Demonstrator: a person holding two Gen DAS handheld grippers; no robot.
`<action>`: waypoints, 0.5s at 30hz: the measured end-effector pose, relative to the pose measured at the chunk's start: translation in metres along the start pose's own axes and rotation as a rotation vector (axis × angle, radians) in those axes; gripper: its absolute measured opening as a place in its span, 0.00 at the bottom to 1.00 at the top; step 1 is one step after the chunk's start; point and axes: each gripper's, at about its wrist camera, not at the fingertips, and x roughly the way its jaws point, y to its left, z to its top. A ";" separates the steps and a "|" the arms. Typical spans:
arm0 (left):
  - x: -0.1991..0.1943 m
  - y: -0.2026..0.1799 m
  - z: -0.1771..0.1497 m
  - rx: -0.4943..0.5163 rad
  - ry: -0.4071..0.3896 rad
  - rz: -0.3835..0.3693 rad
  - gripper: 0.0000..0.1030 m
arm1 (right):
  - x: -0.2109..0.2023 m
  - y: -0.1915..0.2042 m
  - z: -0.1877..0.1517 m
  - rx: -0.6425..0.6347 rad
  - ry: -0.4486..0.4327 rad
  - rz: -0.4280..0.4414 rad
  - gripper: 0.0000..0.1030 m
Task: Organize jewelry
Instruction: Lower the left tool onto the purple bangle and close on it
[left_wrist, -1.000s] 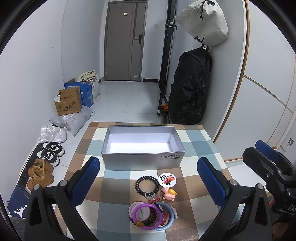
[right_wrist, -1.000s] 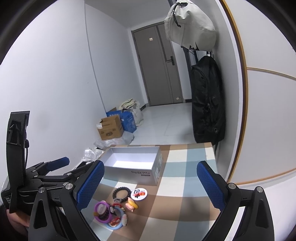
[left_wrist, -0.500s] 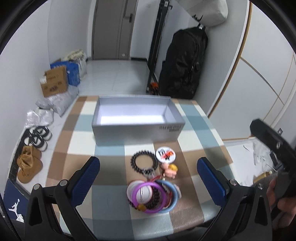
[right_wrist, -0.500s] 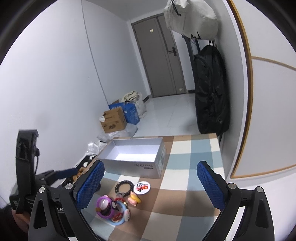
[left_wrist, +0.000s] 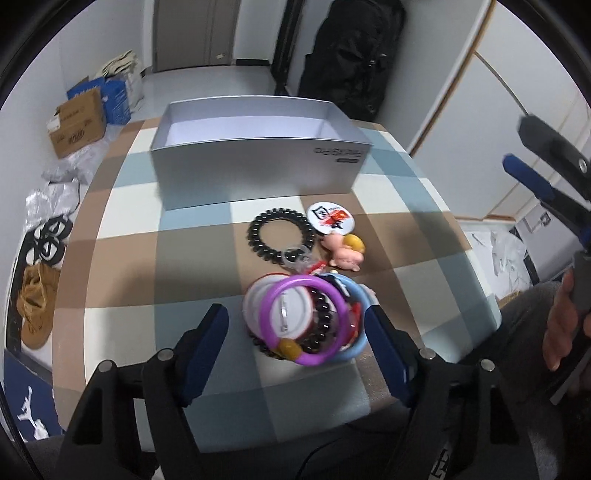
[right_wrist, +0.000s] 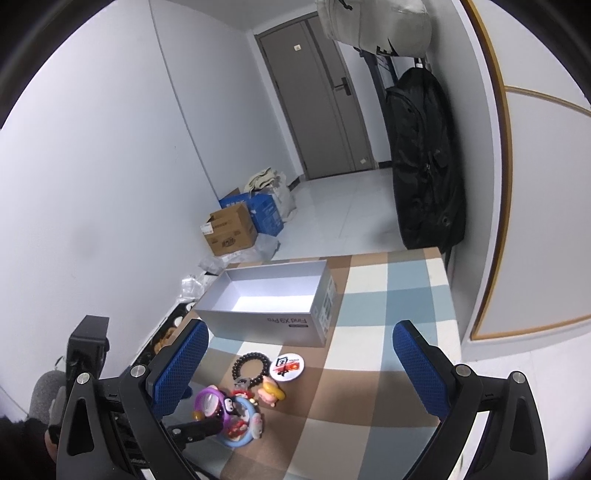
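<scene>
An open grey box (left_wrist: 258, 147) (right_wrist: 273, 299) stands on the checked table, empty inside. In front of it lie a black bead bracelet (left_wrist: 281, 236) (right_wrist: 251, 365), a round badge (left_wrist: 330, 218) (right_wrist: 285, 366), a pink pig figure (left_wrist: 345, 251) (right_wrist: 271, 393), and a pile with a purple bangle (left_wrist: 304, 321) (right_wrist: 208, 400) and a light blue bangle (left_wrist: 360, 317) (right_wrist: 243, 424). My left gripper (left_wrist: 297, 343) is open, its fingers on either side of the pile, low over it. My right gripper (right_wrist: 295, 369) is open and empty, higher up, to the right of the jewelry.
The checked table (left_wrist: 122, 221) ends close to the pile at the front. A black backpack (right_wrist: 424, 162) leans on the right wall. Cardboard boxes (left_wrist: 75, 122) and shoes (left_wrist: 37, 306) lie on the floor to the left.
My left gripper has dropped and moved forward toward the bangle pile, and its fingers now bracket it. The right gripper has lifted slightly and moved little.
</scene>
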 end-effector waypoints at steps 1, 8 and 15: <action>-0.001 0.002 0.001 -0.009 -0.002 -0.002 0.70 | 0.001 0.000 0.000 0.001 0.002 0.002 0.98; 0.007 -0.003 0.001 0.027 0.007 0.024 0.47 | 0.001 -0.002 0.001 0.011 0.008 0.007 0.98; 0.004 0.005 0.002 0.010 -0.006 0.020 0.26 | -0.002 0.000 0.002 0.015 -0.002 0.010 0.98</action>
